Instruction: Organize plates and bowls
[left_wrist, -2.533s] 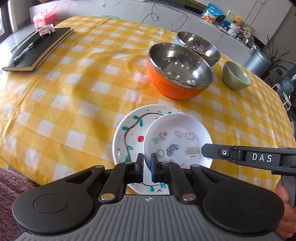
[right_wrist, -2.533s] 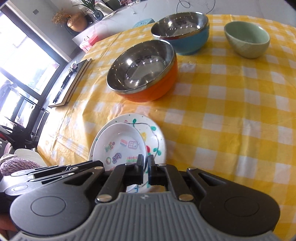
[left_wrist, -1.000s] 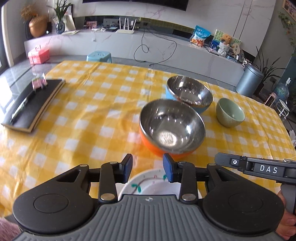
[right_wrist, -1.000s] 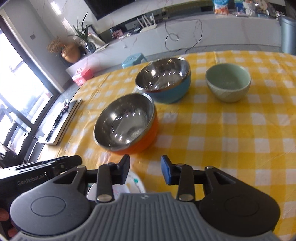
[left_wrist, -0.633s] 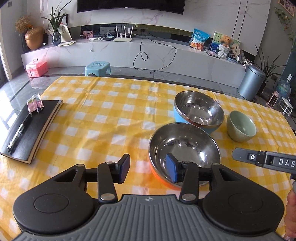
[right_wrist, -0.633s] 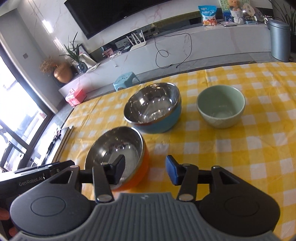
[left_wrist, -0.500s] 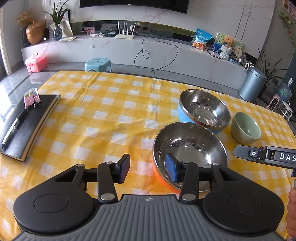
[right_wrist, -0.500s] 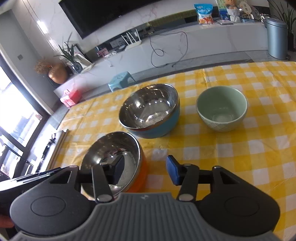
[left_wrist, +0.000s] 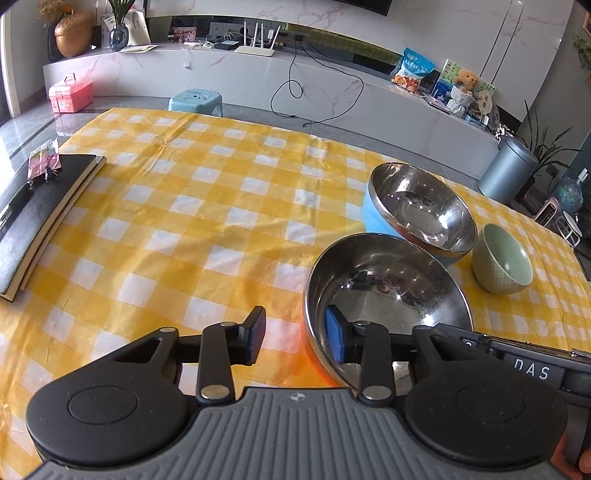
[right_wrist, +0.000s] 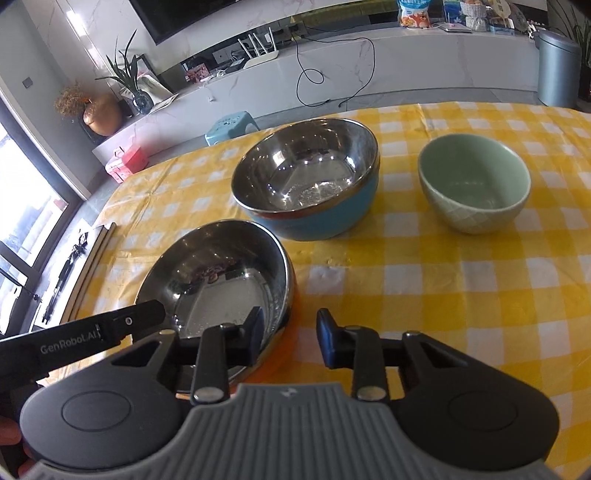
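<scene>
On the left, the left gripper straddles the near-left rim of the orange bowl, fingers apart and just closing, one inside, one outside, not yet pinching. The bowl sits on the checked tablecloth, just in front of the blue bowl. Opposite, the right gripper brackets the right rim the same way, jaws just narrowing. The steel lining looks rigid, light and slick, so pinching the rim from both sides seems wise. Far right waits the green bowl, likely ceramic and chippable.
</scene>
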